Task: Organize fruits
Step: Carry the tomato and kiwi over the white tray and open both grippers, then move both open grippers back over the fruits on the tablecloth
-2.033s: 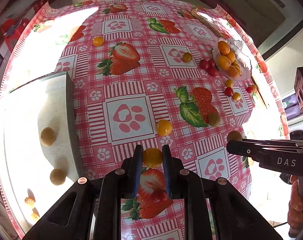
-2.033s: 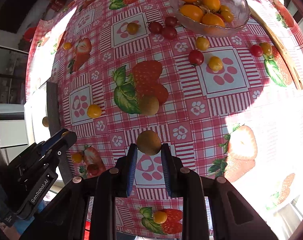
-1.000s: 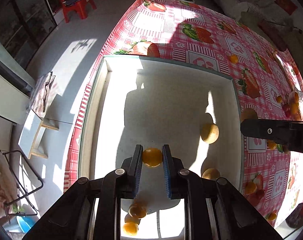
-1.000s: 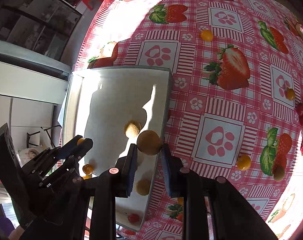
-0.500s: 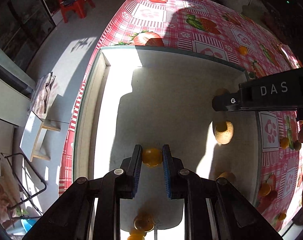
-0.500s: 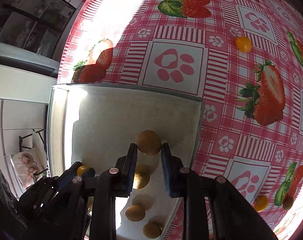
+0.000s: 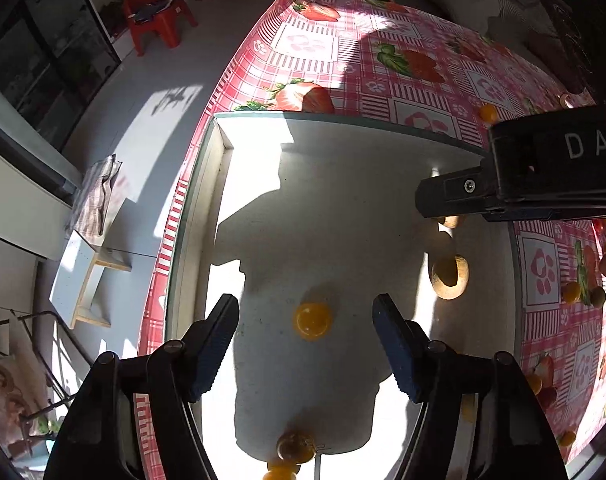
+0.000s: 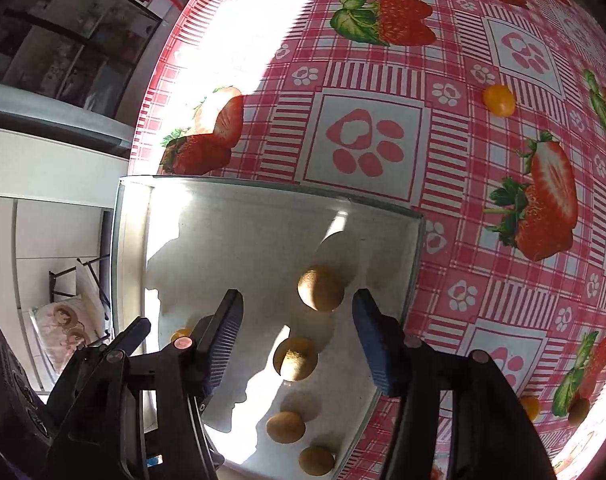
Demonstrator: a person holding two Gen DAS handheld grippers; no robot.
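We see a round yellow fruit (image 7: 311, 321) on the white tray (image 7: 343, 184) floor; four brown fruits (image 8: 321, 288) lie near its right wall.

Red plastic stool (image 7: 155, 16) on grey floor, checked cloth (image 7: 97, 196) draped over a ledge

Probably a home: strawberry-print tablecloth (image 8: 383, 80), red plastic stool (image 7: 155, 16), sofa cushions (image 7: 483, 4) beyond the table.

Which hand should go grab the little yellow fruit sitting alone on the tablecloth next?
Right, probably. The right gripper is open and empty, and the yellow fruit lies on its side of the white tray.
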